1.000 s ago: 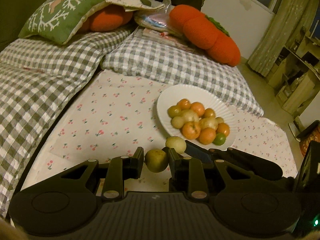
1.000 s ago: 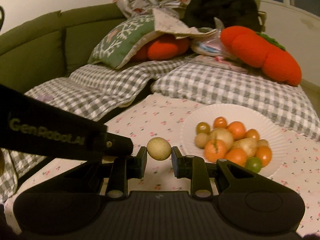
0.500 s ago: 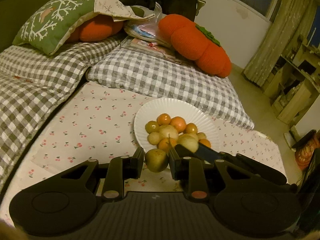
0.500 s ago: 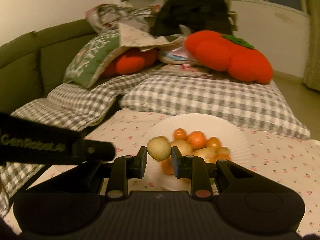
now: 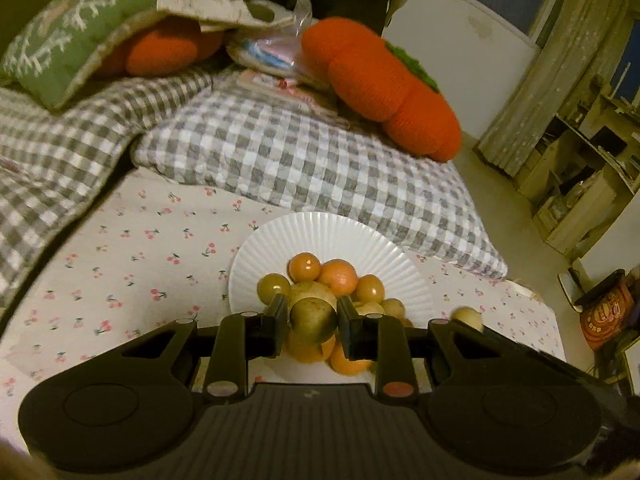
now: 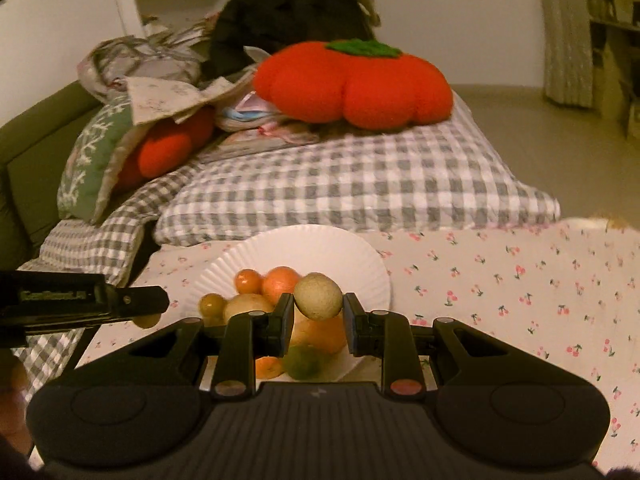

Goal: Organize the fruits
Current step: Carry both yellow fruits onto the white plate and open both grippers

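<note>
I am pinching a green fruit [image 5: 313,320] in my left claw [image 5: 313,322] and a tan fruit [image 6: 319,295] in my right claw [image 6: 318,312], each gripped at its sides by both fingers. Both are hanging over the near part of the plate [image 5: 340,236], above the pile [image 5: 332,280] of orange and yellow-green fruit already lying there. I am judging the job nearly finished: I am seeing no loose fruit on the bed sheet [image 5: 132,264], so only these two releases seem left.

The pile is crowding the near half of the plate, while the far half is lying bare, so that is where room is waiting. A round fruit set on the heap may roll off the low rim. My claws are sitting close side by side, and the checked pillow [image 5: 304,160] is lying just behind the plate.
</note>
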Available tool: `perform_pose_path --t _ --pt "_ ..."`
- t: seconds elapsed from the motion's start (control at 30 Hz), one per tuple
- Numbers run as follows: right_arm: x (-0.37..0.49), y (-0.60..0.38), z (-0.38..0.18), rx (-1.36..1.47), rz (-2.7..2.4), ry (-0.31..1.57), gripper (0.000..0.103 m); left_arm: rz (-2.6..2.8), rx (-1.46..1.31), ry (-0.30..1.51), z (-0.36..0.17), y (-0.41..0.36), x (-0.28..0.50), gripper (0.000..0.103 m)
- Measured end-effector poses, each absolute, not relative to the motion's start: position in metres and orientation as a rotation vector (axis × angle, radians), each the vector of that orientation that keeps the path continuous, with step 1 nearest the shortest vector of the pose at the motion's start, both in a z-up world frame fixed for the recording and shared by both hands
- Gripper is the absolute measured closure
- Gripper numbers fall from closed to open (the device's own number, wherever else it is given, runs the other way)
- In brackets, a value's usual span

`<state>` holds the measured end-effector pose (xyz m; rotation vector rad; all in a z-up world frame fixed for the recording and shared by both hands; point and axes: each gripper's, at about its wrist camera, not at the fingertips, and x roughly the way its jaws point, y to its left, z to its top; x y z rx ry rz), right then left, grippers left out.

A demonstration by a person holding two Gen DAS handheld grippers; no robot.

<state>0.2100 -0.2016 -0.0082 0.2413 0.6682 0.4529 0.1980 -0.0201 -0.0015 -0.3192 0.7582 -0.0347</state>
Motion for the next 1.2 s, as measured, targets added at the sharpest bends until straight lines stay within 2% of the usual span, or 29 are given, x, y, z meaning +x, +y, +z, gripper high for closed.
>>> perform_pose_path --t 0.47,0.73,0.83,0.9,1.2 --pt "0.255 -0.210 -0.044 0.343 0.453 0.721 0.080 -0.057 -0.240 0.727 -0.031 -0.015 0.267 0.091" --pt "0.263 -0.199 -0.054 0.317 0.459 0.729 0.079 -0.084 -0.276 0.776 -0.052 -0.003 0.282 0.090" --pt "0.262 -0.203 -0.051 0.345 0.444 0.720 0.077 -0.090 -0.270 0.786 -0.053 -0.004 0.281 0.086" --pt "0.260 -0.207 -0.047 0.365 0.444 0.709 0.076 -0.092 -0.275 0.786 -0.051 -0.003 0.280 0.078" --pt "0.249 -0.218 -0.024 0.440 0.430 0.701 0.076 -0.096 -0.304 0.766 -0.029 0.000 0.262 0.074"
